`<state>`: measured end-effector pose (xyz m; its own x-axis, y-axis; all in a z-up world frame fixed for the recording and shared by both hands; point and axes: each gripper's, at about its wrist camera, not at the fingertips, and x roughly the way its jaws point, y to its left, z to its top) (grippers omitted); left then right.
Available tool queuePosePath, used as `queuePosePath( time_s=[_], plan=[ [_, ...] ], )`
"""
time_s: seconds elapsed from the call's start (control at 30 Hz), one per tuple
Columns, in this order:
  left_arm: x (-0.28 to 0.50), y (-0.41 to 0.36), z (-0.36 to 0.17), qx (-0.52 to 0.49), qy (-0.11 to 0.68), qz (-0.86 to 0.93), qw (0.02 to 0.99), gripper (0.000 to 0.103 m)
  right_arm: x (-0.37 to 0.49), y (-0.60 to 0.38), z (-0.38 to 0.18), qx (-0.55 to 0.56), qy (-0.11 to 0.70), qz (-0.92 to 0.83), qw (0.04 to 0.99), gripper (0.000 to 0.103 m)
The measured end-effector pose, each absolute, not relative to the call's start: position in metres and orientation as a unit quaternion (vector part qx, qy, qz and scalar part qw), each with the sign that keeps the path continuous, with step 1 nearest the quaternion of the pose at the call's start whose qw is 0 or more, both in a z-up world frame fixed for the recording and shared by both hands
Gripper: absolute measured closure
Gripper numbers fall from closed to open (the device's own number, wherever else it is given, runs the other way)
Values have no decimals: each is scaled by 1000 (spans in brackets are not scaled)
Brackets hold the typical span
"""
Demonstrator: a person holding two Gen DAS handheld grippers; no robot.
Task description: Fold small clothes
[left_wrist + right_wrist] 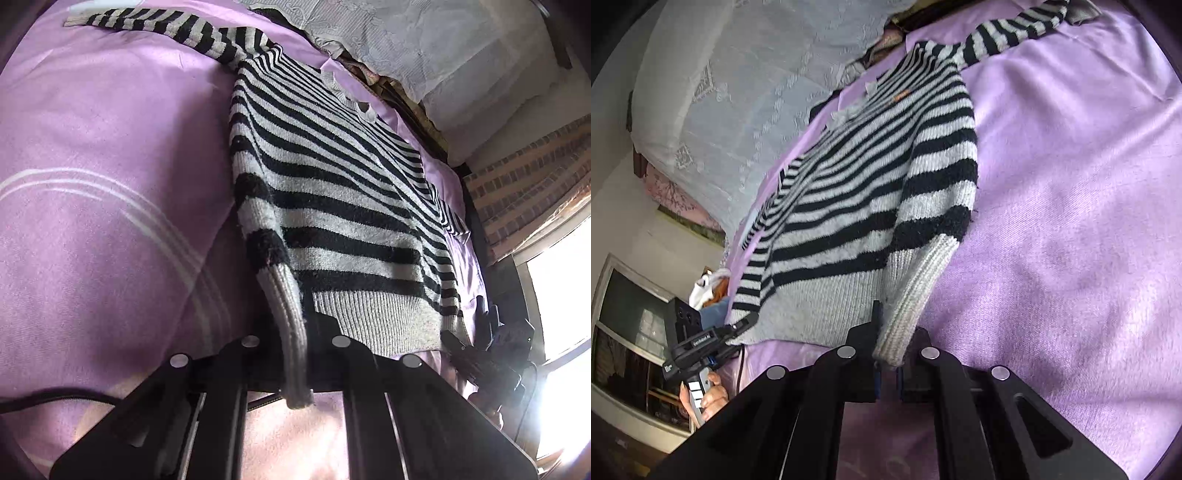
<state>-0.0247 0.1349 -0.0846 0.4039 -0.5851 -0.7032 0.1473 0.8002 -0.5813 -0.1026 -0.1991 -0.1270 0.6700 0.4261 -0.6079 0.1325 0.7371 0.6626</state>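
**mossy_k:** How far along is the fold? The striped sweater lies flat on the purple bedsheet. One sleeve is already turned in along the body's edge, down to the hem.

**tern42:** So barely started, by the look of it. The other sleeve is stretched out at the top left of the left wrist view, and the body isn't folded at all.

**mossy_k:** And the tongs?

**tern42:** The left gripper has only a narrow gap, with the ribbed cuff running through it, so it looks pinched. In its own view the right gripper is almost closed on a cuff end too.

**mossy_k:** Anything in the way?

**tern42:** Nothing sits on the sweater. The white lace cover crowds the collar side. A black cable trails at lower left and the window glares at right.
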Motion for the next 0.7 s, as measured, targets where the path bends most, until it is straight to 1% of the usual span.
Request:
queuePosePath(
  time_s=[0.03,0.1,0.17,0.23,0.37,0.53,0.57,0.63,0.7],
  plan=[
    [-24,138,-83,-224,496,-227,807,94,-104,-200,-124,351,398,88,843,92],
    [-26,146,-77,-227,490,-227,810,91,-113,-206,-115,335,390,73,854,88],
    [-27,154,-64,-216,478,-219,823,88,-120,-215,-103,322,376,46,867,81],
    [-22,158,-50,-200,466,-210,836,85,-120,-234,-89,329,348,22,877,81],
    [6,148,-29,-173,448,-201,854,85,-78,-244,-65,329,315,18,890,81],
    [48,108,-14,-159,446,-222,853,84,-4,-223,-60,302,333,33,893,81],
    [53,101,-14,-154,444,-224,854,81,7,-220,-61,299,338,32,892,81],
    [64,89,-19,-141,444,-217,858,71,31,-220,-75,304,356,29,883,81],
    [77,83,-34,-138,461,-199,854,69,43,-228,-91,315,374,22,872,81]
  ],
)
